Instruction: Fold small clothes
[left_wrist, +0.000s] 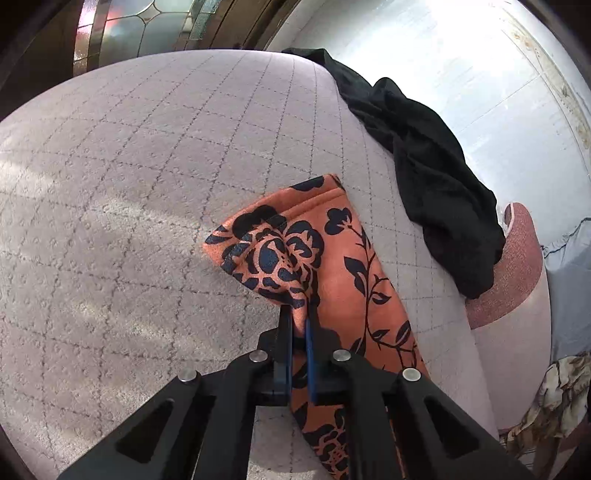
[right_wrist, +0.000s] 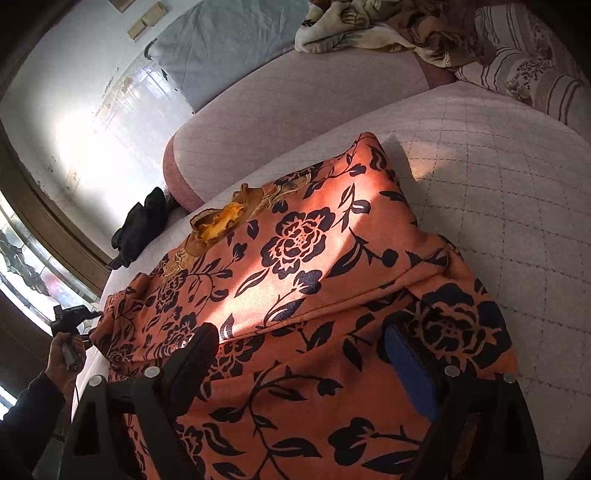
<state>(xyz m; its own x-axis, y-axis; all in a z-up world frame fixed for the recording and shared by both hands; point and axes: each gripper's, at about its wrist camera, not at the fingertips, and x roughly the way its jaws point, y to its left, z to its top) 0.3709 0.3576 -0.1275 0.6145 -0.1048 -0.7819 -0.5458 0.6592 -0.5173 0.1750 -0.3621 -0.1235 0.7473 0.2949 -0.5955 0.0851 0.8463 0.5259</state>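
An orange garment with a dark floral print (right_wrist: 303, 258) lies on the quilted bed cover (right_wrist: 498, 192), its near part folded over. In the left wrist view my left gripper (left_wrist: 300, 314) is shut on a bunched corner of this orange garment (left_wrist: 280, 254). My right gripper (right_wrist: 306, 343) is open, its fingers wide apart over the near edge of the garment; the cloth runs between and under them. The left gripper also shows in the right wrist view (right_wrist: 72, 321) at the garment's far left edge, held by a hand.
A black garment (left_wrist: 417, 162) lies at the bed's edge, also seen in the right wrist view (right_wrist: 142, 225). A crumpled patterned blanket (right_wrist: 373, 26) and a striped pillow (right_wrist: 528, 62) lie at the back. A stained-glass window (left_wrist: 144, 26) stands beyond the bed.
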